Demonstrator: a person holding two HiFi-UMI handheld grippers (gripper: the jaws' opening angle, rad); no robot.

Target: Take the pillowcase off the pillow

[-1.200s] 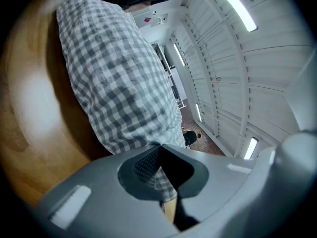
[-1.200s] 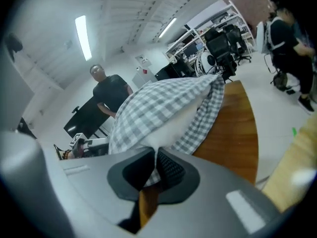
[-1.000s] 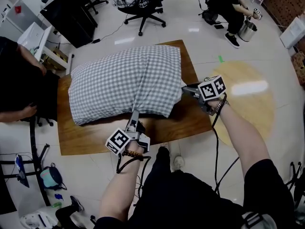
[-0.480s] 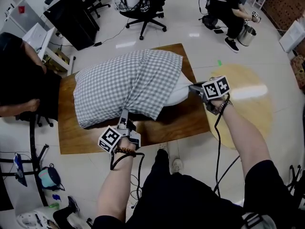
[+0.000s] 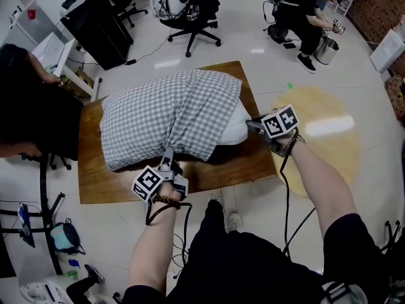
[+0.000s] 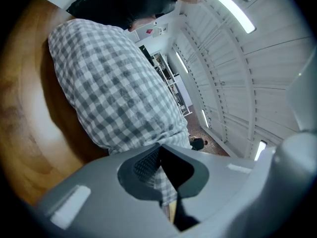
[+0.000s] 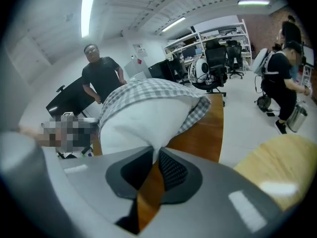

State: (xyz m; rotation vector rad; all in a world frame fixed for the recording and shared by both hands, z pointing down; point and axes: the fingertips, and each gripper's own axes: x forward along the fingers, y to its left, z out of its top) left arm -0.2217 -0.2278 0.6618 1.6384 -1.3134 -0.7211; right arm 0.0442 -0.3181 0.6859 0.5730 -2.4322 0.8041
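Pillowcase point(image 5: 164, 113) slides further off pillow point(image 5: 235, 129); left gripper point(image 5: 167, 154) fingers clench it, right gripper point(image 5: 249, 124) fingers, just easing apart, pinch pillow corner

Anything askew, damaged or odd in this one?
Nothing damaged. The checked pillowcase is drawn into a peak where the left gripper pinches it, and the white pillow pokes out by the right gripper, whose jaws have just been opening with its corner between them.

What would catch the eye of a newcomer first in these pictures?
The big grey-checked pillowcase on the wooden table stands out first. The left gripper is shut on its near edge. The right gripper, its jaws just opening, has a corner of the white pillow between them at the open end.
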